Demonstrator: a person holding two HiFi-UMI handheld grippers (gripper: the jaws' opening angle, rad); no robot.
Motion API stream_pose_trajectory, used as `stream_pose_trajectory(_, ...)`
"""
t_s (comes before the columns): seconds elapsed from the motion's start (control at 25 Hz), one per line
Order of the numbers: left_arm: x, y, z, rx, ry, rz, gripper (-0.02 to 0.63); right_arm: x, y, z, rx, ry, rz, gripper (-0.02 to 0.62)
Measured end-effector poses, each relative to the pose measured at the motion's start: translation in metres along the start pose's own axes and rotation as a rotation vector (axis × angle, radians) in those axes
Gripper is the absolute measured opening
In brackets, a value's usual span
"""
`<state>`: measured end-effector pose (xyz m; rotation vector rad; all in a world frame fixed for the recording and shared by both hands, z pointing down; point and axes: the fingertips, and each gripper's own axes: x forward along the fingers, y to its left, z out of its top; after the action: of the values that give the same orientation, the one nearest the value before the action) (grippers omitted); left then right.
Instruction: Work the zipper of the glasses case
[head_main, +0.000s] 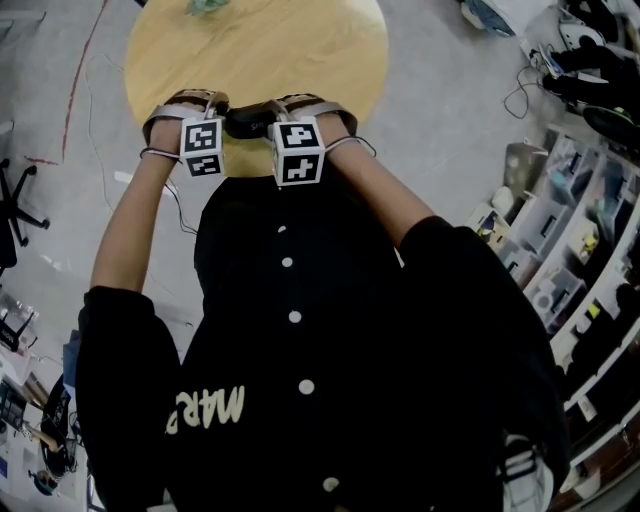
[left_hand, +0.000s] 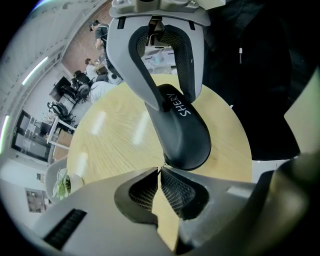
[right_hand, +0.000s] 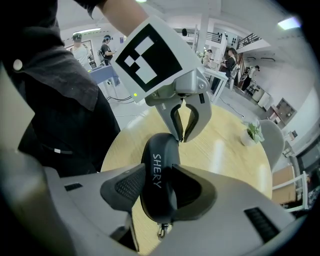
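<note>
Glasses case (right_hand: 159, 160): black, centre of right gripper view, upper centre of head view, at near edge of round wooden table (head_main: 300, 50). Right gripper (right_hand: 162, 186) jaws spread wide, clamping case sides. Left gripper (left_hand: 160, 172) jaws pressed together, tips touching case end; anything pinched there too small to tell. Small metal ring (right_hand: 161, 231) hangs at case's lower end.

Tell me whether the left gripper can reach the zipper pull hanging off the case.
Probably not: the pull hangs at the case's end behind the right gripper's clamped jaws, while the left gripper sits shut at the opposite end.
</note>
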<state>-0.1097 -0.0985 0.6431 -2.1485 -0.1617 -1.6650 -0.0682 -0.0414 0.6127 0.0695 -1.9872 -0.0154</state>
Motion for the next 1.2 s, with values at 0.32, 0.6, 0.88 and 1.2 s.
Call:
stream_pose_trajectory(0.32,0.0,-0.009,-0.015,0.046,0.095,-0.017,0.098,-0.002,0.001,-0.001,0.036,-0.037,0.004,0.169)
stream_pose_trajectory(0.6,-0.035,0.001,-0.016,-0.121,0.096,0.085,0.1,-0.01,0.005,0.001,0.006,-0.051,-0.014,0.15)
stream_pose_trajectory(0.88,-0.106,0.029,0.01,-0.521,-0.052,0.288,0.005,-0.049,-0.005,0.002,0.024,-0.149,-0.094,0.075)
stream_pose_trajectory(1.2,-0.201,0.061,0.029,-1.017,-0.38,0.553,0.005,-0.125,-0.035,0.026,0.203,-0.421,-0.15,0.006)
